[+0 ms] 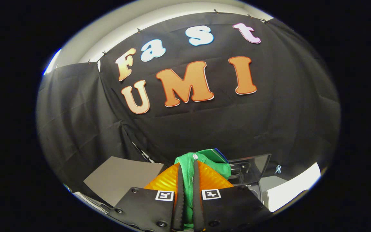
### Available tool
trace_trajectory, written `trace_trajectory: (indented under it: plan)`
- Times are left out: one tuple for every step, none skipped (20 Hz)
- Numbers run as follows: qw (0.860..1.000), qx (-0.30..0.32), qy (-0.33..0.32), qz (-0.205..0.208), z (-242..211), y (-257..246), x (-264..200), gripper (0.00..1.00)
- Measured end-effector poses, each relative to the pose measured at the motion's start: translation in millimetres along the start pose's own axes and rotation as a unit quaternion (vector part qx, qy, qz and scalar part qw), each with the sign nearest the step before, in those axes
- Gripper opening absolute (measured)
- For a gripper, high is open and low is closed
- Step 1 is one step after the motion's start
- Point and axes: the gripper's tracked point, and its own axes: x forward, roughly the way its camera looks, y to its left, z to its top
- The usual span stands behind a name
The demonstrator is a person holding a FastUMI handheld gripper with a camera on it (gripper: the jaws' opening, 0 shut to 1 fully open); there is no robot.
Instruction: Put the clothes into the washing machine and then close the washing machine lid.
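Between raised tongs [188, 180], green garment [204, 164] clamped

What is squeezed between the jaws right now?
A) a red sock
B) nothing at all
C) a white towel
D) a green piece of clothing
D: the green cloth garment runs up between the two fingers of the gripper, which press it from both sides, and it bunches up just beyond their tips, in front of the grey washing machine.
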Motion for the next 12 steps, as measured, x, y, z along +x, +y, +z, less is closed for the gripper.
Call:
trace_trajectory:
  plan:
    - [1.000, 0.002, 0.004, -0.006, -4.9, -8.8, 2.2, 0.18]
    - [1.000, 0.002, 0.010, -0.011, -10.7, -17.2, 3.8, 0.18]
    - [1.000, 0.001, 0.014, -0.016, -16.9, -25.4, 6.3, 0.18]
    - [1.000, -0.002, 0.017, -0.023, -21.8, -33.6, 9.6, 0.18]
    - [0.999, -0.005, 0.022, -0.030, -28.8, -42.6, 12.8, 0.18]
    - [0.999, -0.007, 0.028, -0.035, -38.1, -50.2, 16.9, 0.18]
    - [0.999, -0.006, 0.034, -0.039, -47.3, -56.6, 20.7, 0.18]
    - [0.998, -0.005, 0.042, -0.042, -56.8, -61.9, 25.9, 0.18]
    - [0.998, -0.005, 0.049, -0.044, -65.9, -67.4, 30.7, 0.18]
    - [0.997, -0.005, 0.057, -0.046, -73.8, -71.7, 35.9, 0.19]
    - [0.997, -0.005, 0.064, -0.047, -83.5, -76.0, 40.4, 0.19]
    - [0.996, -0.005, 0.071, -0.048, -93.5, -79.7, 45.1, 0.19]
